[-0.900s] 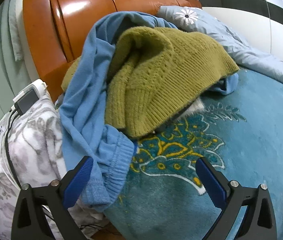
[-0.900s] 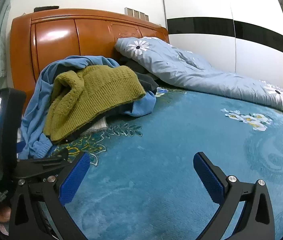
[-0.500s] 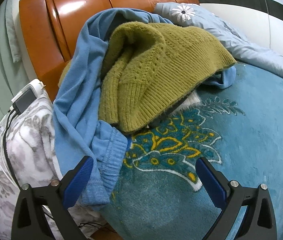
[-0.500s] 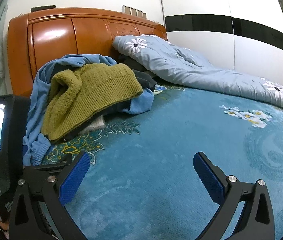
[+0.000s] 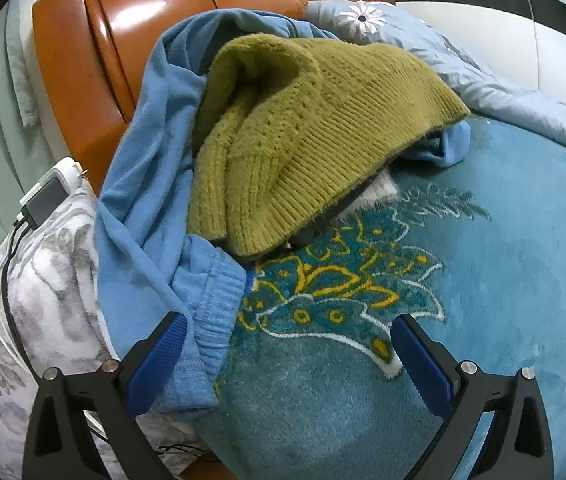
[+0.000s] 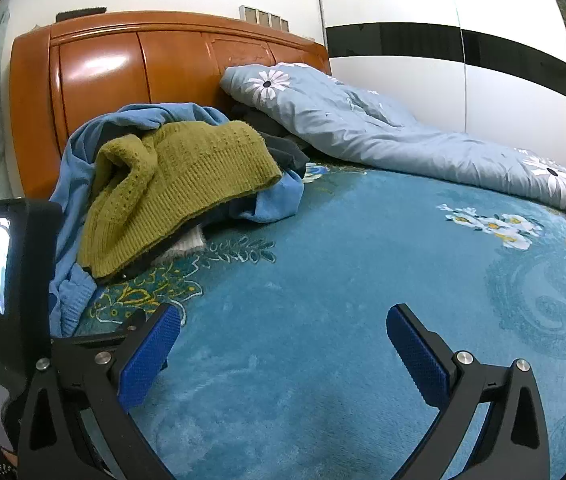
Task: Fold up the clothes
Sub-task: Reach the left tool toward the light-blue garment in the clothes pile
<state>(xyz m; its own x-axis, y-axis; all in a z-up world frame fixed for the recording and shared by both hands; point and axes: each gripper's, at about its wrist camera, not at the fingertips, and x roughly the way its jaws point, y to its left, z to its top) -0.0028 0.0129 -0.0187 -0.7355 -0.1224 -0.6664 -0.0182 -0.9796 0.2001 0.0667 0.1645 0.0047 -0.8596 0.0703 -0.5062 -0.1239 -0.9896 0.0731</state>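
Note:
An olive green knit sweater [image 5: 307,136] lies on top of a light blue garment [image 5: 151,184] in a pile near the headboard; both also show in the right wrist view, the sweater [image 6: 179,188] over the blue garment [image 6: 71,168]. My left gripper [image 5: 287,356] is open and empty, just short of the pile, its left finger beside the blue ribbed cuff [image 5: 211,304]. My right gripper [image 6: 283,352] is open and empty over the bare blue blanket, to the right of the pile. Dark and white clothes peek out from under the sweater.
A teal patterned blanket [image 6: 363,280] covers the bed. An orange wooden headboard [image 6: 123,76] stands behind the pile. A grey-blue flowered duvet [image 6: 383,136] lies along the far right. A grey-white patterned cushion [image 5: 43,300] with a charger and cable lies left of the bed. The left gripper's camera unit [image 6: 3,264] shows at the left.
My left gripper has moved slightly closer to the pile and a little left. My right gripper has shifted slightly forward. Both stayed open.

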